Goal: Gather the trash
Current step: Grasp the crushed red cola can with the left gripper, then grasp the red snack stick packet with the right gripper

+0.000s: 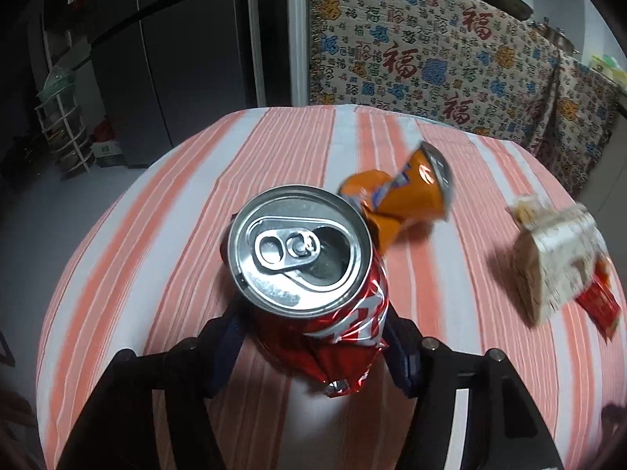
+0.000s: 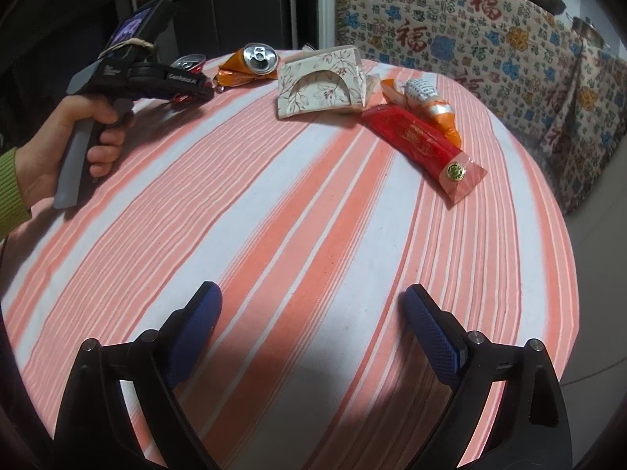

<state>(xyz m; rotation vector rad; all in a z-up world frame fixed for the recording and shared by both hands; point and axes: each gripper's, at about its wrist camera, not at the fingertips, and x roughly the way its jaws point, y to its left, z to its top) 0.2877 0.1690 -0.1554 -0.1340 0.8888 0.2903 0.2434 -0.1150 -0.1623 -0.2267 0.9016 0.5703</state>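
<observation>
A crushed red soda can (image 1: 313, 274) stands top-up between my left gripper's (image 1: 313, 315) blue pads, which press on its dented sides. Just behind it on the striped tablecloth (image 1: 176, 254) lies a crushed orange can (image 1: 399, 192). To the right are a floral paper box (image 1: 556, 258) and a red wrapper (image 1: 599, 305). In the right wrist view my right gripper (image 2: 312, 291) hangs open over bare cloth, nothing between its fingers. Far ahead of it lie the orange can (image 2: 250, 64), the box (image 2: 321, 82), the red wrapper (image 2: 423, 145) and an orange-and-white wrapper (image 2: 427, 102).
A hand (image 2: 90, 133) in a green sleeve holds the left gripper at the table's far left. A cloth with red characters (image 1: 431, 58) hangs behind the round table. A dark fridge (image 1: 176, 58) and a wire rack (image 1: 62, 125) stand off to the left.
</observation>
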